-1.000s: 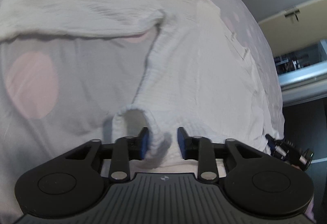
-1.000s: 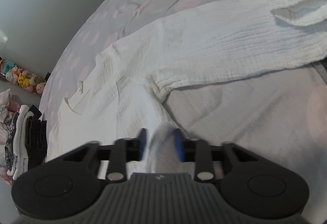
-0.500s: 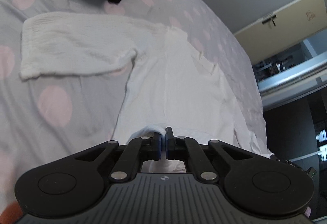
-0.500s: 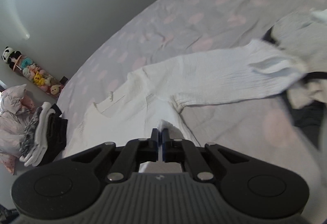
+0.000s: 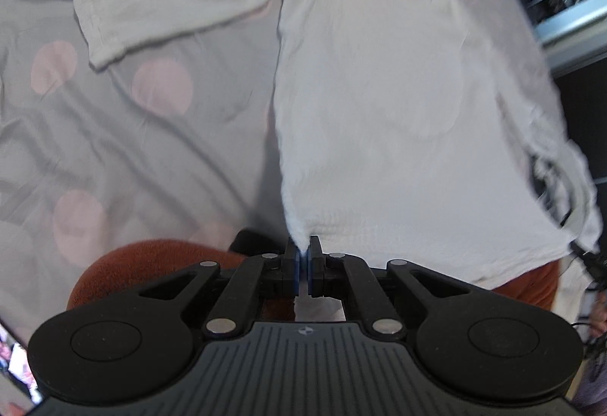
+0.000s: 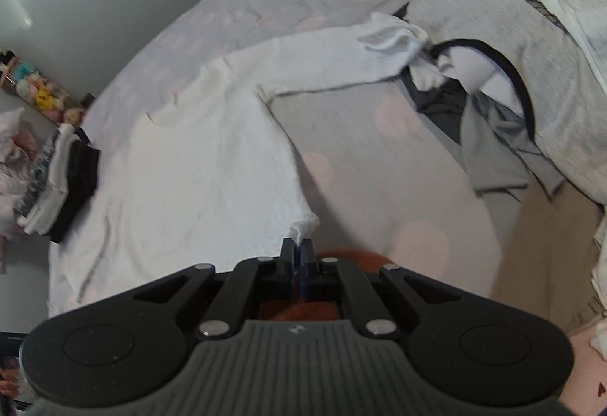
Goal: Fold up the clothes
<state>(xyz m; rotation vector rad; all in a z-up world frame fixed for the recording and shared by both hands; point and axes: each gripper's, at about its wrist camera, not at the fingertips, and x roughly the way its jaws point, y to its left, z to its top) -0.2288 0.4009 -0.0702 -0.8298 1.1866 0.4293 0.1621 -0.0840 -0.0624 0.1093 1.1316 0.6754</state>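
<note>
Clearly, each hand-held gripper is pinching a hem corner of the white, crinkle-textured long-sleeved top: the left hand-held gripper (image 5: 302,263) has its blue pads pressed together on the hem corner under one sleeve, and the right hand-held gripper (image 6: 297,260) is clamped the same way on the opposite corner. Outward from that hem, the white top (image 5: 379,93) lies mostly flat across the grey bed sheet with pink dots (image 5: 114,135), body stretched away from the pinched edge, one sleeve (image 5: 170,10) spread out to the side and the other sleeve (image 6: 322,59) reaching toward a loose heap of grey and white garments (image 6: 512,55). Beyond the top on its other side sits a small stack of folded dark and light clothes (image 6: 57,180).

Judging by the double grip on the hem, the step in hand is either tugging the top smooth or lifting the hem to fold it toward the collar. Whichever it is, both corners need to travel together and level, so the body stays square.
</note>
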